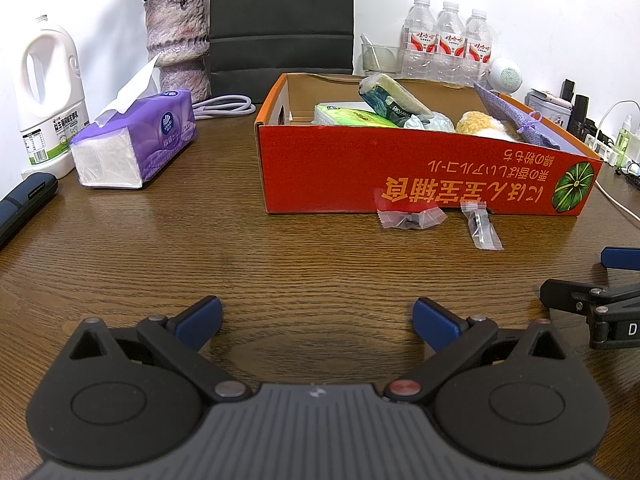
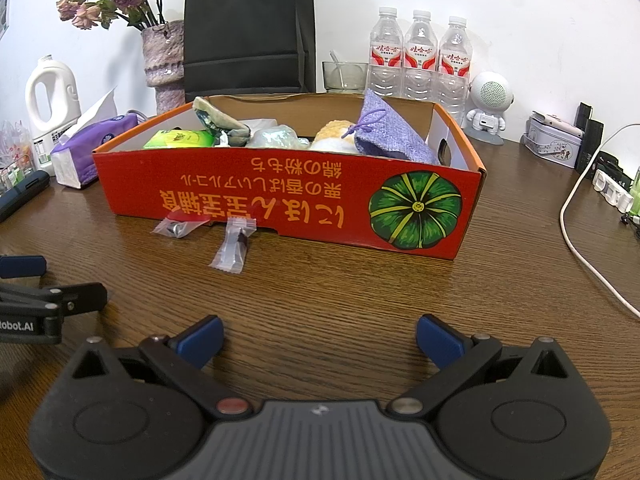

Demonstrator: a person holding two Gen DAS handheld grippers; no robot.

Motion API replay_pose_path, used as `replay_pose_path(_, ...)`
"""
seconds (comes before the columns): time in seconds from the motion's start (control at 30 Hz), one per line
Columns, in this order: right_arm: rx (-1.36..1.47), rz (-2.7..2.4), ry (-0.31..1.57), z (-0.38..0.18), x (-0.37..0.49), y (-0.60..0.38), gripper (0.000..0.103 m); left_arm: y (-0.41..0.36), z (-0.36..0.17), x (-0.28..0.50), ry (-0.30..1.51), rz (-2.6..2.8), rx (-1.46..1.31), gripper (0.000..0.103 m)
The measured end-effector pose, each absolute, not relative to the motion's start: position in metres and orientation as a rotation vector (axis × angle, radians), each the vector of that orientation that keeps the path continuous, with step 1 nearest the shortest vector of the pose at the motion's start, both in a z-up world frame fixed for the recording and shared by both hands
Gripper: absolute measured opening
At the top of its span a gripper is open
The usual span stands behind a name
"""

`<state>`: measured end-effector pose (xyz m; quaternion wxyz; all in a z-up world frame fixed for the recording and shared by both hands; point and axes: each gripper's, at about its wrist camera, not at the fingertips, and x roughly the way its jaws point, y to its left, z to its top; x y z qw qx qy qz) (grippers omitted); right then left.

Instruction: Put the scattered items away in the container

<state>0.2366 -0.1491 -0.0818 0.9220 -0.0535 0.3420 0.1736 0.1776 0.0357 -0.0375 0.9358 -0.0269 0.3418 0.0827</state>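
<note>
A red cardboard box [image 1: 340,172] [image 2: 280,204] stands on the wooden table and holds a green packet [image 1: 352,117] [image 2: 178,139], a purple pouch [image 1: 516,120] [image 2: 390,132], a yellow plush [image 1: 480,124] [image 2: 334,134] and other items. Two small clear bags lie on the table against the box front: one with a red strip [image 1: 408,218] [image 2: 178,227], one upright-lying [image 1: 480,226] [image 2: 234,250]. My left gripper [image 1: 316,320] is open near the table's front, nothing between its fingers. My right gripper [image 2: 318,340] is open too, and empty. Each gripper shows at the edge of the other's view.
A purple tissue pack [image 1: 132,140] [image 2: 84,152], a white jug [image 1: 48,96] [image 2: 50,100], a vase of dried flowers [image 1: 178,36] [image 2: 160,60], a black bag [image 2: 248,28], three water bottles [image 1: 446,40] [image 2: 420,52], a white speaker [image 2: 490,108] and a white cable [image 2: 580,232] surround the box.
</note>
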Motion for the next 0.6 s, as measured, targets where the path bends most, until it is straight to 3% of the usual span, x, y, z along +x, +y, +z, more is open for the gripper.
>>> replay_pose_path(0.2, -0.104, 0.350, 0.700, -0.081, 0.237, -0.151, 0.103, 0.036, -0.038, 0.178, 0.698, 0.169, -0.055, 0.103)
replay_pose_path(0.43, -0.082, 0.368, 0.688, -0.075, 0.254, -0.140, 0.087, 0.036, -0.037, 0.178, 0.698, 0.169, -0.055, 0.103)
replay_pose_path(0.6, -0.064, 0.414, 0.678, -0.065, 0.269, -0.115, 0.082, 0.039, -0.036, 0.177, 0.684, 0.162, -0.056, 0.103)
